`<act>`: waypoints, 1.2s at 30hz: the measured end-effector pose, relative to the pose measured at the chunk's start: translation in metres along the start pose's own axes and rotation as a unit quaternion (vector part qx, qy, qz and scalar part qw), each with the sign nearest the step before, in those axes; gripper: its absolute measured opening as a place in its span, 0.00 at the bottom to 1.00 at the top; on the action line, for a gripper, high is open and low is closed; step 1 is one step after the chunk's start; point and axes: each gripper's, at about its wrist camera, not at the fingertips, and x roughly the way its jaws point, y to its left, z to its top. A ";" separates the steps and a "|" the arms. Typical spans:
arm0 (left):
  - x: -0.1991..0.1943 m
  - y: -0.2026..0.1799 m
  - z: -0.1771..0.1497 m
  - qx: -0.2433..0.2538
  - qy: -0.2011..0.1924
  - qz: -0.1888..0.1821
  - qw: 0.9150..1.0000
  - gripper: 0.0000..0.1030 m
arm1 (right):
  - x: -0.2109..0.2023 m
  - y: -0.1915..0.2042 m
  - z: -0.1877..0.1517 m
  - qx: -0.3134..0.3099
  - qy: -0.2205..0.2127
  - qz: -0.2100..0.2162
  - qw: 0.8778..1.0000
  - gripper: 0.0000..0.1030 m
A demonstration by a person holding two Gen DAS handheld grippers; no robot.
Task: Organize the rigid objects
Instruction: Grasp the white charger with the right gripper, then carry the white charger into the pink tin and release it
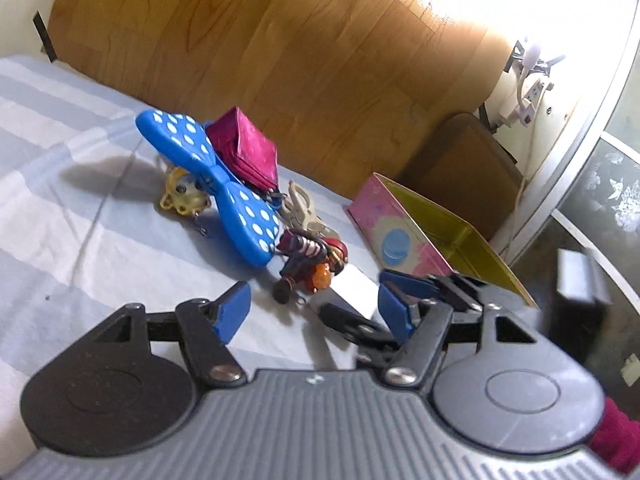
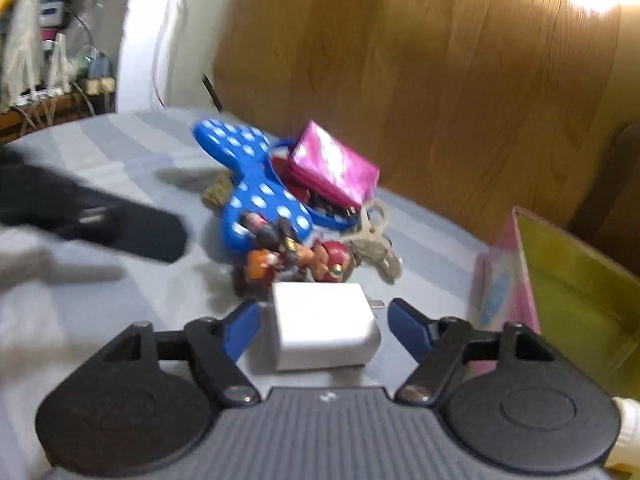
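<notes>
One white charger block (image 2: 326, 326) sits right between the spread fingers of the right tool (image 2: 326, 326), lying on the striped bedsheet (image 1: 60, 184) with its metal prongs poking out toward the right finger; the jaws are released and I can't see either pad touching it yet. My guess is it's light, hard plastic and a bit slick on those smooth faces, so I'd squeeze the two flat sides square-on and keep off the rounded corners and the prongs. The left tool (image 1: 316, 308) is also hanging open with nothing in it, close to the clutter. Just past the charger is the pile: a blue polka-dot bow-shaped thing (image 1: 212, 176), a magenta wallet-like case (image 1: 248, 148) leaning on it, a little red and orange figurine (image 2: 316, 260), what looks like a beige toy (image 1: 308, 216), and a yellowish trinket (image 1: 182, 196). A pink tin box (image 1: 400, 232) with a gold inside stands open at the bed's right edge, probably the drop spot. The bed is soft, so things may sink or tip when nudged. Wood floor (image 1: 280, 40) behind, a power strip (image 1: 528, 92) by the wall.
</notes>
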 end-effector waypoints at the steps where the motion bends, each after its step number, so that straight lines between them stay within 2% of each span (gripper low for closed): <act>1: 0.002 0.001 0.000 -0.001 0.004 -0.003 1.000 0.70 | 0.007 -0.004 0.000 0.010 0.012 0.003 1.000 0.72; 2: 0.002 0.003 -0.002 -0.002 0.008 -0.007 1.000 0.70 | 0.010 -0.008 0.000 0.025 0.016 0.009 1.000 0.69; 4: 0.002 0.003 -0.005 -0.003 0.015 -0.016 1.000 0.70 | 0.009 -0.012 -0.005 0.062 0.024 0.039 0.997 0.57; 6: 0.002 0.001 -0.009 -0.002 0.023 -0.023 0.999 0.70 | 0.000 -0.009 -0.014 0.070 0.024 0.038 0.997 0.53; 11: 0.003 -0.020 -0.025 0.001 0.062 -0.068 0.996 0.70 | -0.044 -0.001 -0.045 0.072 0.009 0.028 0.997 0.53; 16: 0.013 -0.060 -0.047 0.024 0.119 -0.122 0.985 0.70 | -0.097 0.004 -0.082 0.087 -0.006 -0.002 0.996 0.53; 20: 0.034 -0.096 -0.066 0.062 0.160 -0.131 0.976 0.68 | -0.128 -0.008 -0.105 0.125 -0.004 -0.038 0.991 0.53; 22: 0.048 -0.114 -0.077 0.067 0.188 -0.146 0.969 0.61 | -0.139 -0.016 -0.114 0.140 -0.001 -0.051 0.989 0.53; 23: 0.055 -0.119 -0.081 0.071 0.200 -0.151 0.966 0.61 | -0.145 -0.021 -0.118 0.147 0.001 -0.059 0.987 0.53; 26: 0.069 -0.148 -0.093 0.111 0.201 -0.152 0.961 0.58 | -0.158 -0.034 -0.134 0.163 -0.003 -0.082 0.983 0.53; 29: 0.076 -0.163 -0.097 0.115 0.223 -0.174 0.952 0.55 | -0.172 -0.047 -0.146 0.183 -0.017 -0.108 0.977 0.53; 30: 0.076 -0.170 -0.095 0.118 0.223 -0.185 0.950 0.55 | -0.178 -0.051 -0.147 0.188 -0.026 -0.115 0.975 0.53; 32: 0.071 -0.186 -0.086 0.149 0.196 -0.195 0.949 0.55 | -0.189 -0.061 -0.144 0.193 -0.055 -0.123 0.972 0.53; 36: 0.068 -0.211 -0.051 0.182 0.130 -0.196 0.955 0.55 | -0.199 -0.085 -0.116 0.185 -0.120 -0.138 0.966 0.53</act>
